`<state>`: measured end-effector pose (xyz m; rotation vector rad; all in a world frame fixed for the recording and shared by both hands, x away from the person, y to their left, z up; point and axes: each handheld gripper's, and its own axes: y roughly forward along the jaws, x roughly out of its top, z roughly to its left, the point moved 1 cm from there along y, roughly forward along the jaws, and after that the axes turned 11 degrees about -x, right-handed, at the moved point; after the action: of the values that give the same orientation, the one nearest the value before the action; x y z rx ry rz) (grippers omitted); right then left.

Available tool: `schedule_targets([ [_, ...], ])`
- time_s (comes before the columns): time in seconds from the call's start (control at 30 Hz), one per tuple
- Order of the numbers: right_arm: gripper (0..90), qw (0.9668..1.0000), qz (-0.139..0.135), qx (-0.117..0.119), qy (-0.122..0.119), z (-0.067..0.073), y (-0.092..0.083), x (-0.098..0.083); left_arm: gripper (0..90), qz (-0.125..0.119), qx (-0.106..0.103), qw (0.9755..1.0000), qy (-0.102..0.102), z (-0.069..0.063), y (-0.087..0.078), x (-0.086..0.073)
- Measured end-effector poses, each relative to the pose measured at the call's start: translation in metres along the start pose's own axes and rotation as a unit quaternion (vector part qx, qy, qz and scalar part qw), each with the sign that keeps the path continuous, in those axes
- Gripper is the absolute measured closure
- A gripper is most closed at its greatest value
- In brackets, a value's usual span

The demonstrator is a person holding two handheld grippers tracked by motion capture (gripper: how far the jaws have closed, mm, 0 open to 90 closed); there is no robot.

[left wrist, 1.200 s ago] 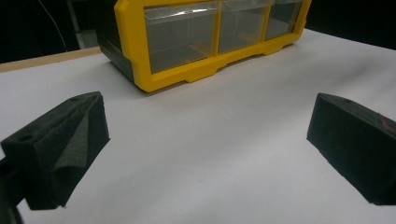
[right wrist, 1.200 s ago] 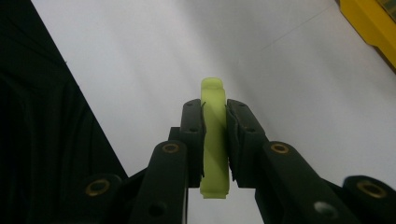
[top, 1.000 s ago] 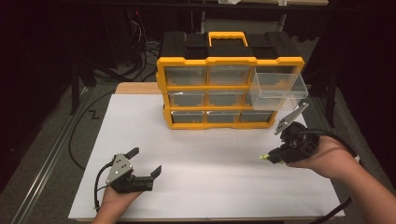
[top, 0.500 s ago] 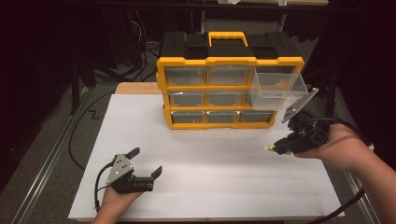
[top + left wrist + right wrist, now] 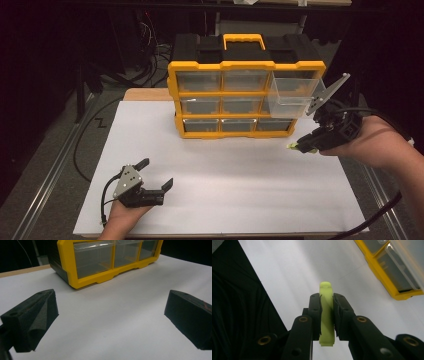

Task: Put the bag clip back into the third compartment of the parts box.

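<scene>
High view: nearest the camera, the left gripper (image 5: 155, 175) rests low over the white sheet (image 5: 225, 190) that covers the table, held in the person's left hand (image 5: 122, 220) at the bottom edge. Its jaws stand wide apart with nothing between them. Left gripper view confirms this: the two black pads (image 5: 32, 317) sit far from each other over bare white sheet (image 5: 110, 327), and the yellow front of the organizer (image 5: 100, 262) lies beyond them.

Farther in and to the right, the right gripper (image 5: 295, 146) hangs above the sheet, held in the right hand (image 5: 375, 145), with its tips pointing left. It is clamped on a small lime-green piece (image 5: 291, 146), whose end sticks out past the tips. Right gripper view shows the grip closely: the lime-green piece (image 5: 327, 312) stands on edge between the two pads (image 5: 315, 315), pressed from both sides, with its rounded end reaching beyond them and its other end showing below.

Behind it stands the yellow and black organizer (image 5: 245, 100) on the far part of the sheet, with three rows of clear drawers and a yellow handle (image 5: 244, 41) on top. The top right clear drawer (image 5: 295, 95) is pulled out toward the person, just above and beside the right gripper.
</scene>
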<state>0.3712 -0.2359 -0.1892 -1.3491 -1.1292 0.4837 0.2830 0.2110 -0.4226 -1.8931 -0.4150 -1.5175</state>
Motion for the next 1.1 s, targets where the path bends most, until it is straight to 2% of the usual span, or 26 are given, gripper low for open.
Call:
schedule_targets([
  [0.3,79.1,0.9998,-0.006,-0.016,-0.007,-0.004,-0.025,0.016,0.4,0.000,-0.003,1.0000,0.001,-0.001,-0.001,0.000],
  [0.5,79.0,0.9997,-0.010,-0.020,-0.011,-0.006,-0.034,0.021,0.4,-0.001,-0.003,1.0000,0.002,-0.001,-0.001,0.000],
  [0.7,79.1,0.9997,-0.010,-0.021,-0.003,-0.012,-0.042,0.025,0.4,-0.003,-0.005,1.0000,0.000,-0.001,-0.002,0.000],
  [0.87,79.1,0.9995,-0.015,-0.028,-0.005,-0.019,-0.054,0.035,0.4,-0.001,-0.005,1.0000,0.000,-0.001,-0.001,0.000],
  [1.1,79.0,0.9992,-0.011,-0.037,-0.004,-0.027,-0.061,0.048,0.4,-0.002,-0.006,1.0000,0.001,-0.001,-0.002,0.000],
])
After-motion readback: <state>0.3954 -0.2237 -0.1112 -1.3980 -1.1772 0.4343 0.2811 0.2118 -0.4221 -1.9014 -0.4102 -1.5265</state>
